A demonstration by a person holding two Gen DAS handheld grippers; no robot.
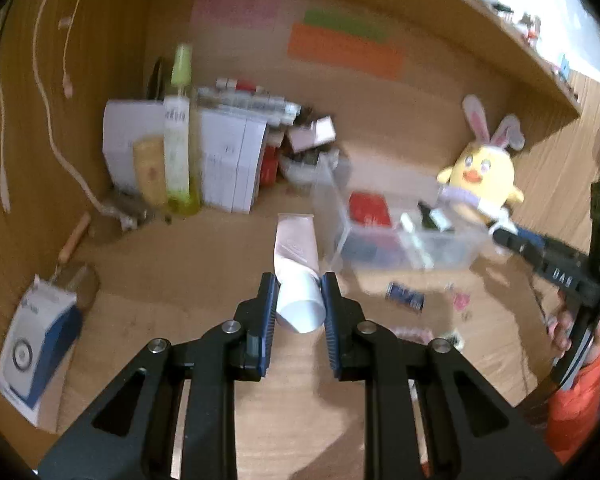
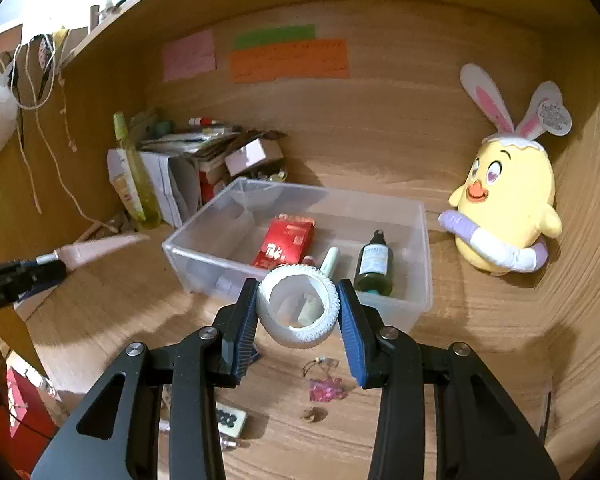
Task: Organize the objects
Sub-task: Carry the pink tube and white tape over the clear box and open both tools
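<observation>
One pink tube (image 1: pixel 296 258) sits at frame centre in the left-wrist view, its white cap pinched between the narrow jaws of the left gripper (image 1: pixel 300 300), lifted off the wooden surface (image 1: pixel 180 264). In the right-wrist view, one white ring (image 2: pixel 298 306) is clamped in the jaws of the right gripper (image 2: pixel 299 312), low centre, in front of one clear bin (image 2: pixel 418 240). The bin holds one red packet (image 2: pixel 286 246), one dark bottle (image 2: pixel 374 264) and one pale tube (image 2: pixel 330 260). One yellow plush chick (image 2: pixel 504 216) stands at right, beside the bin. Three coloured notes are stuck on the back wall: pink (image 2: pixel 188 60), green (image 2: pixel 276 36), orange (image 2: pixel 288 60).
</observation>
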